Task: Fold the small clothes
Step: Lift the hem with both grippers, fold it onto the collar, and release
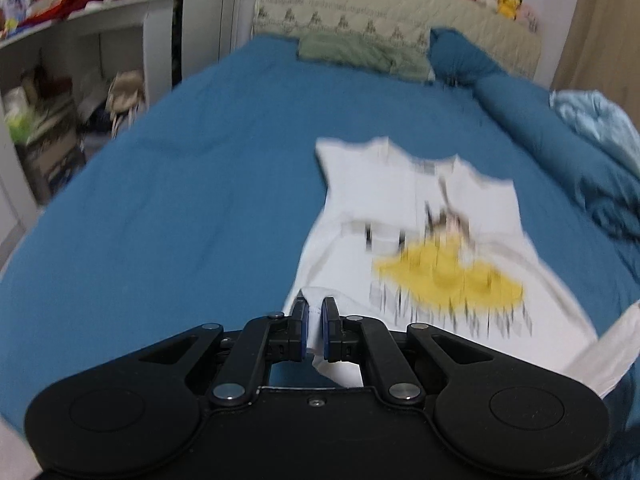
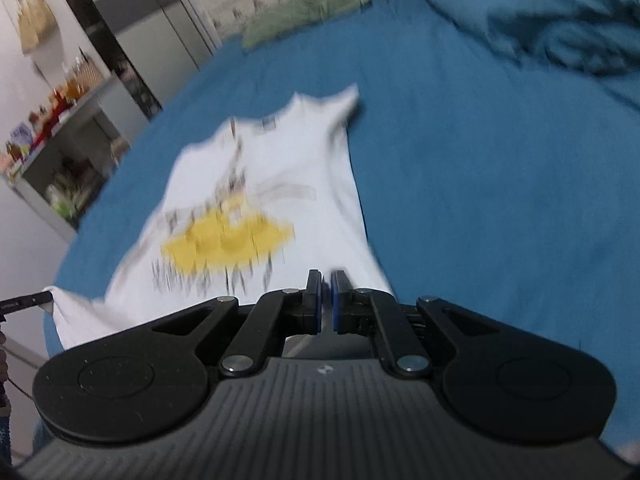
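Observation:
A small white sleeveless shirt (image 1: pixel 420 220) with a yellow print lies spread on the blue bed, neck end far from me. It also shows in the right wrist view (image 2: pixel 260 184). My left gripper (image 1: pixel 315 309) is shut on the shirt's near left hem corner. My right gripper (image 2: pixel 326 285) is shut on the near right hem corner. Both hem corners are lifted slightly off the bed. The views are blurred by motion.
The blue bedsheet (image 1: pixel 180 200) stretches wide to the left. A green pillow (image 1: pixel 360 54) and a blue pillow (image 1: pixel 460 52) lie at the headboard. A bunched blue duvet (image 2: pixel 560 24) lies on the right. A cluttered shelf unit (image 1: pixel 60 80) stands left of the bed.

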A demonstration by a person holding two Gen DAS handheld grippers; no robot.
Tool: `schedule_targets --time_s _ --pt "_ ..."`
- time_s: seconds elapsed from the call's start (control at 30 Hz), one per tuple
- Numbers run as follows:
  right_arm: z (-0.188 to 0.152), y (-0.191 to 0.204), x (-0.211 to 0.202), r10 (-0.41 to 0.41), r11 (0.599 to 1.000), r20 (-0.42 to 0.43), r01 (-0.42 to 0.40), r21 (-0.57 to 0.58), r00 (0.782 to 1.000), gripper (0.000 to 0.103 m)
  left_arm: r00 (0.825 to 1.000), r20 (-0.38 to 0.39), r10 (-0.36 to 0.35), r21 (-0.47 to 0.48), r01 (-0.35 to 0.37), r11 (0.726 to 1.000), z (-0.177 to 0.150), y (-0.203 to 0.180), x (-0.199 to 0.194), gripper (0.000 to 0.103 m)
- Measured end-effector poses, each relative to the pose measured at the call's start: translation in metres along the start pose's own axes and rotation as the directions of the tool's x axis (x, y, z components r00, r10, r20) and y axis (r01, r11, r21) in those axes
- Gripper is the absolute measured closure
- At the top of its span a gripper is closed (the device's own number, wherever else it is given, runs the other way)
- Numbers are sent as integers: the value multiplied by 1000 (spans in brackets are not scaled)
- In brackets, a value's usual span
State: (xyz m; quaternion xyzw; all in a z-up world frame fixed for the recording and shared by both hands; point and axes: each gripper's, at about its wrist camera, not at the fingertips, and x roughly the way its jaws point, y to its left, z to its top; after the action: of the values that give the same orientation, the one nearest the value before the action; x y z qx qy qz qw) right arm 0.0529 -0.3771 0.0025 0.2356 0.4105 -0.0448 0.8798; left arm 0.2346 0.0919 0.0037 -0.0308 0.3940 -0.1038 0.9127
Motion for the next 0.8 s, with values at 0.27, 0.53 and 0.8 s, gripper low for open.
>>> schedule_targets --time_s 0.27,0.53,0.8 --pt "160 21 78 -9 997 151 21 -76 988 84 993 105 47 -17 -46 999 149 -10 99 96" --pt "239 -3 247 -156 980 163 173 -97 974 84 989 50 141 -41 -139 989 218 2 275 96" --pt "233 -42 346 -221 975 187 219 32 957 88 987 38 158 -91 -154 984 220 27 346 99"
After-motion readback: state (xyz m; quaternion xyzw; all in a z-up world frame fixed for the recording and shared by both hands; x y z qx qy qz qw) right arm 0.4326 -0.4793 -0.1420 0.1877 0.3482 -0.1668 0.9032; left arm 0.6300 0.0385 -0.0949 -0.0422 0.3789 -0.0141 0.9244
